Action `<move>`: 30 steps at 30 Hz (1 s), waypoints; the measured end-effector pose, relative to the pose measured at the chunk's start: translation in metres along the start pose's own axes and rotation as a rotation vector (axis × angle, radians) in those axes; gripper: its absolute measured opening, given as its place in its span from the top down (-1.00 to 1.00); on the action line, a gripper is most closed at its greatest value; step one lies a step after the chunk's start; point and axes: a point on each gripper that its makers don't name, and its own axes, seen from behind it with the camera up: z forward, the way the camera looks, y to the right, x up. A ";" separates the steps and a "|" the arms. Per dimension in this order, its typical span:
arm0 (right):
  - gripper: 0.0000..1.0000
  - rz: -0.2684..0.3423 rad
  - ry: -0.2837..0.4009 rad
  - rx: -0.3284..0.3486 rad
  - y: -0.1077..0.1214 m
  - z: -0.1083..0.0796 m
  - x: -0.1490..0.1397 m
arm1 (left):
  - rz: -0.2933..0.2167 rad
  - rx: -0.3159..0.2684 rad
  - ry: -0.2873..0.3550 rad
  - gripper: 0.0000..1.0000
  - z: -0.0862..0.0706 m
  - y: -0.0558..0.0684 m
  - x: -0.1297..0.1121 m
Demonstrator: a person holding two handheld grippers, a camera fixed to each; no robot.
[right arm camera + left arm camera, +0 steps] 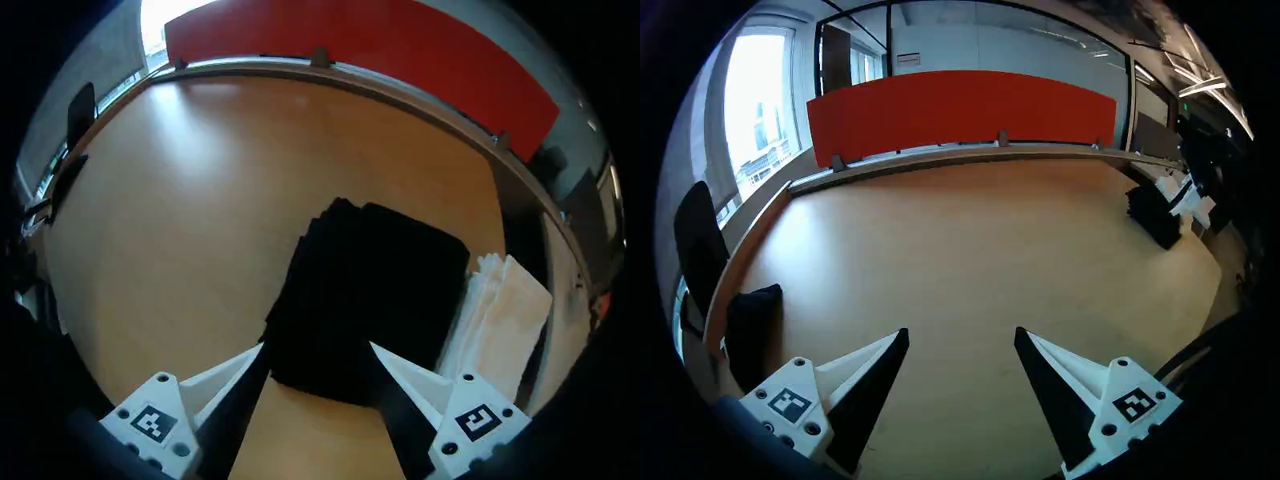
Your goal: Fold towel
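A black towel (372, 296) is seen folded into a thick, flat stack on the wooden table (184, 208). A white towel (504, 320), likewise folded, is laid against its right side.

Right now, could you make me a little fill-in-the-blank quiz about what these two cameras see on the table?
1. The folded towel between the right gripper fingers is ___ in colour.
2. The stack of cloths beside it is ___ in colour.
3. The panel along the far edge of the table is ___ in colour.
4. The left gripper hangs over bare wood, jaws ___.
Missing words: black; white; red; open.
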 end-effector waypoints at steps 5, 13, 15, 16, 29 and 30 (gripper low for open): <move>-0.44 -0.013 0.005 0.014 -0.008 0.005 0.006 | 0.000 0.003 0.001 -0.97 -0.001 -0.001 -0.001; 0.00 -0.011 0.005 0.020 -0.013 0.012 0.011 | -0.005 0.006 -0.001 -0.96 -0.003 -0.002 -0.003; 0.13 -0.007 0.005 0.021 -0.013 0.014 0.012 | -0.004 0.007 -0.001 -0.96 -0.003 -0.002 -0.003; 0.18 -0.005 0.006 0.023 -0.014 0.015 0.012 | -0.004 0.007 -0.001 -0.96 -0.004 -0.002 -0.003; 0.75 -0.022 -0.004 0.049 -0.020 0.019 0.011 | -0.003 0.008 -0.004 -0.97 -0.003 -0.003 -0.003; 0.75 -0.022 -0.003 0.051 -0.020 0.019 0.011 | -0.002 0.008 -0.004 -0.97 -0.003 -0.003 -0.003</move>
